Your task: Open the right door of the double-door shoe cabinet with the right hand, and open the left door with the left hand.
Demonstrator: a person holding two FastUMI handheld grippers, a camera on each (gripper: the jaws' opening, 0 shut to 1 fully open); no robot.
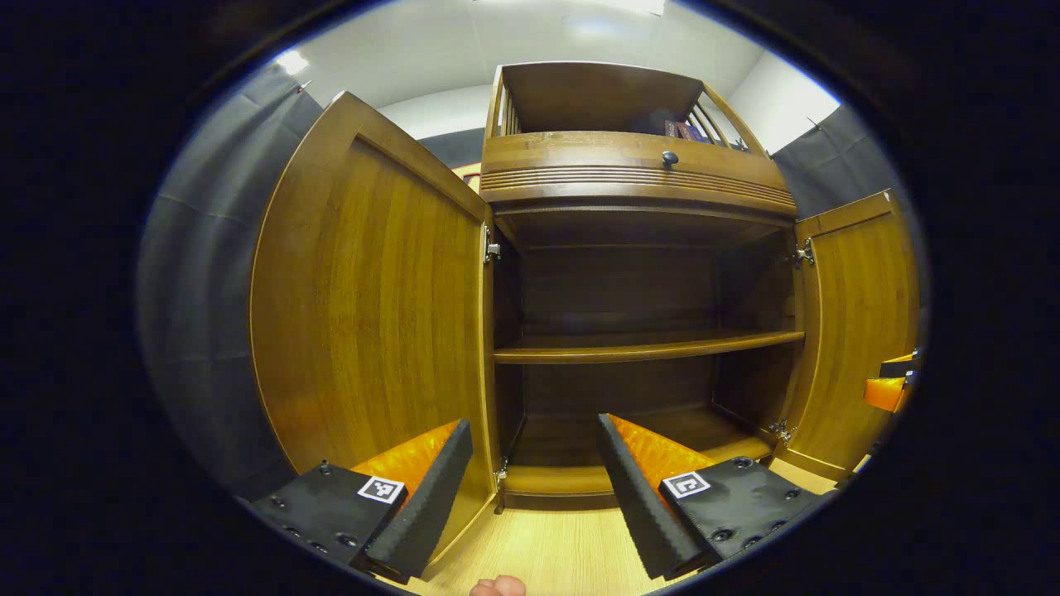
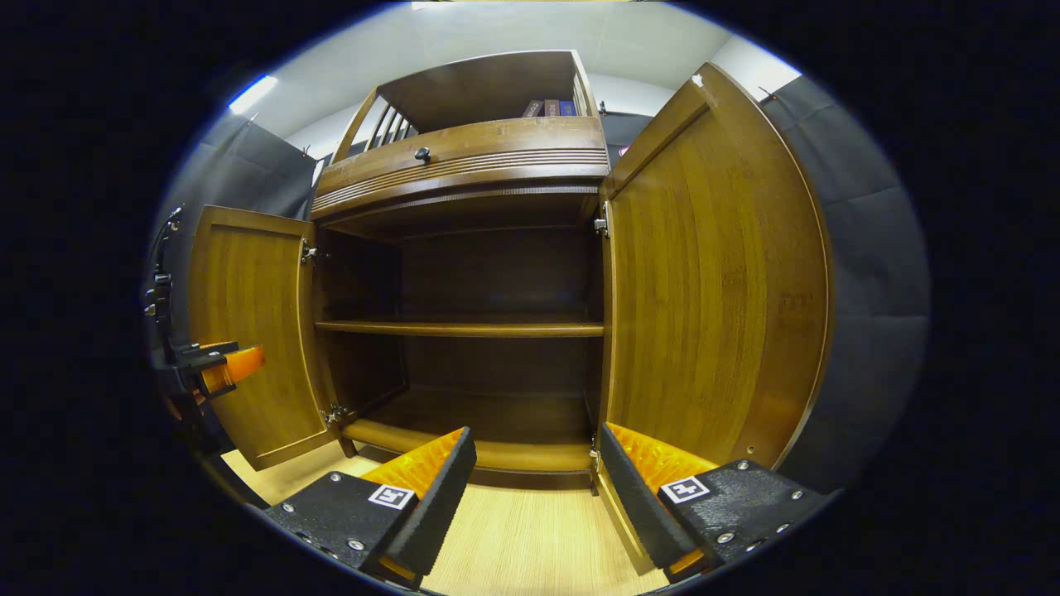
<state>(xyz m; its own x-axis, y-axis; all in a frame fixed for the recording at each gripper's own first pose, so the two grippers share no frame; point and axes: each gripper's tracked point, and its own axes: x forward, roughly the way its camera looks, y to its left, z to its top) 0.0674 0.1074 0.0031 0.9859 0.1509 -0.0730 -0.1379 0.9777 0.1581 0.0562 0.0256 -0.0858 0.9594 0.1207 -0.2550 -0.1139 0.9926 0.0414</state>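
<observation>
Both doors of the shoe cabinet (image 1: 629,273) stand swung wide, so by the look of things the opening itself is done and what is left is only to draw the tools back. The left door (image 1: 373,306) hangs open just beside the left gripper (image 1: 534,488), whose fingers are spread apart and grasp nothing; its left finger (image 1: 422,497) sits close against the door's lower edge, though whether it touches is hard to tell. The right door (image 2: 712,290) is likewise folded outward near the right gripper (image 2: 534,497), also released and empty. Each tool appears small at the far edge of the other's view. The next move, as I judge it, calls for a clean retreat — straight back, without nudging either door inward. Inside, a single shelf (image 2: 460,329) crosses a bare, dark interior, and a drawer with a round knob (image 1: 670,156) sits above. The cabinet rests on a pale wood-grain floor (image 2: 530,538), with dark cloth walls behind and a white ceiling overhead.
</observation>
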